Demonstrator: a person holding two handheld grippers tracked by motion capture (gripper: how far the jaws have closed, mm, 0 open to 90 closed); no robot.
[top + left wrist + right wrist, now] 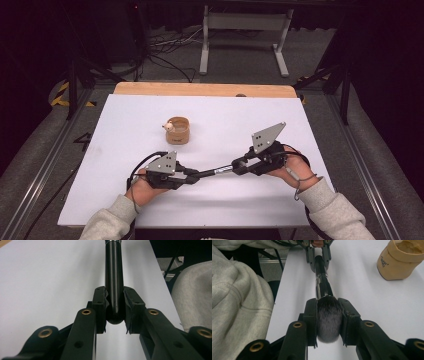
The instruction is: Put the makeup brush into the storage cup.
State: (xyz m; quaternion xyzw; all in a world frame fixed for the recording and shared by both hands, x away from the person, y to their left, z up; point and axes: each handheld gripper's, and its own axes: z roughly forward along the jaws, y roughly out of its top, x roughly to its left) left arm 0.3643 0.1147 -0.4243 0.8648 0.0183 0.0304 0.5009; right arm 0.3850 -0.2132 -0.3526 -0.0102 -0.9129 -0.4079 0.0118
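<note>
While left gripper (114,308) view shows jaws clamped on brush (114,277) handle end, right gripper (329,320) view shows its jaws squeezing the bristles; paper cup (401,260) sits beyond, right of jaws.

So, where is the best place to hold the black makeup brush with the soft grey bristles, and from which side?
Probably by the black makeup brush's rigid handle, as the left gripper does, closing across its round shaft from the butt end. The right gripper squeezes the soft bristles, which deform and could slip.
</note>
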